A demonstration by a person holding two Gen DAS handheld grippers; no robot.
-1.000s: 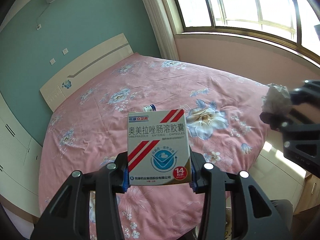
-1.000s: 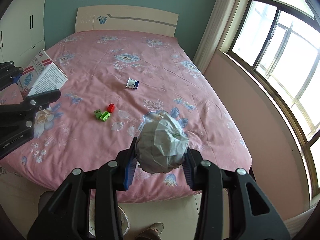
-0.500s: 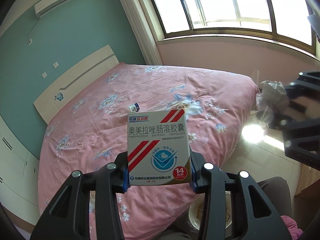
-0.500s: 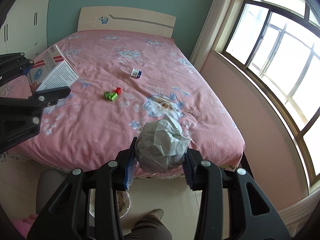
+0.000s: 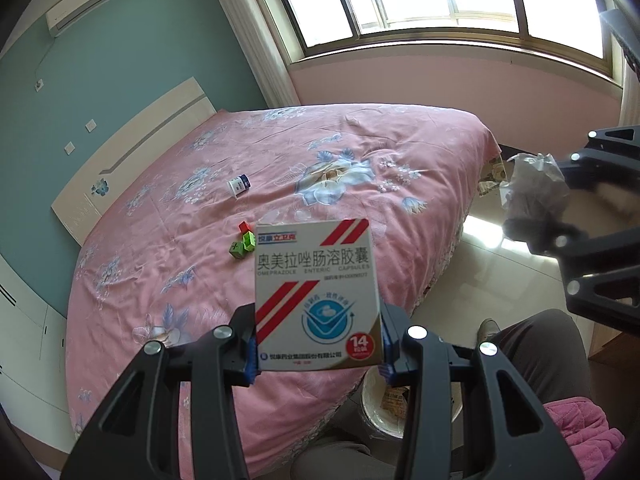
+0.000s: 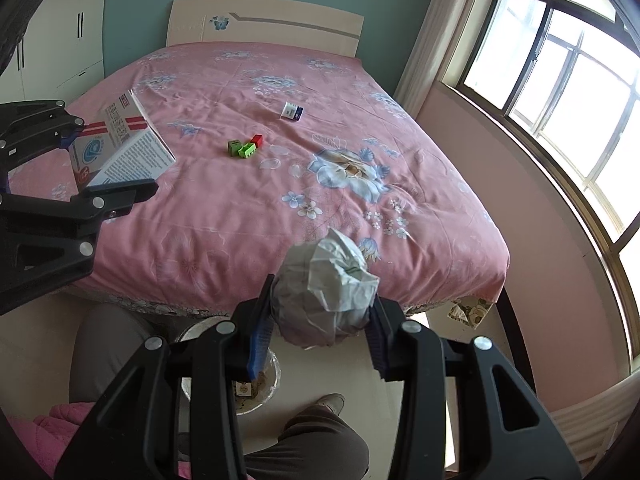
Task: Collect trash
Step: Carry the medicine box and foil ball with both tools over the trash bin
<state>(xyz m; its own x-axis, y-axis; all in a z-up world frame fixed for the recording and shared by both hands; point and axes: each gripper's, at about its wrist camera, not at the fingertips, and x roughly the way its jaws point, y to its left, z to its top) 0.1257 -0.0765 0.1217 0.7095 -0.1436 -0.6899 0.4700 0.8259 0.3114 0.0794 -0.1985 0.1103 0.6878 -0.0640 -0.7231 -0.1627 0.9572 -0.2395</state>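
My left gripper [image 5: 318,344] is shut on a white medicine box [image 5: 316,292] with red stripes, held upright in the air off the foot of the pink bed [image 5: 200,280]. The box also shows in the right wrist view [image 6: 116,148]. My right gripper [image 6: 318,334] is shut on a crumpled grey paper ball [image 6: 324,292], also seen in the left wrist view [image 5: 534,192]. A trash bin [image 6: 264,384] with a clear liner stands on the floor below both grippers; it also shows in the left wrist view [image 5: 380,408].
On the bed lie a small white bottle [image 6: 292,111] and green and red toy blocks [image 6: 244,147]. The person's legs [image 6: 316,444] are beside the bin. A window wall [image 6: 560,100] runs along the right; white wardrobes [image 6: 60,40] stand at the left.
Both grippers have pulled back from over the bed and now hang past its foot edge, above the floor. The trash bin has come further into view. Both still hold their items.
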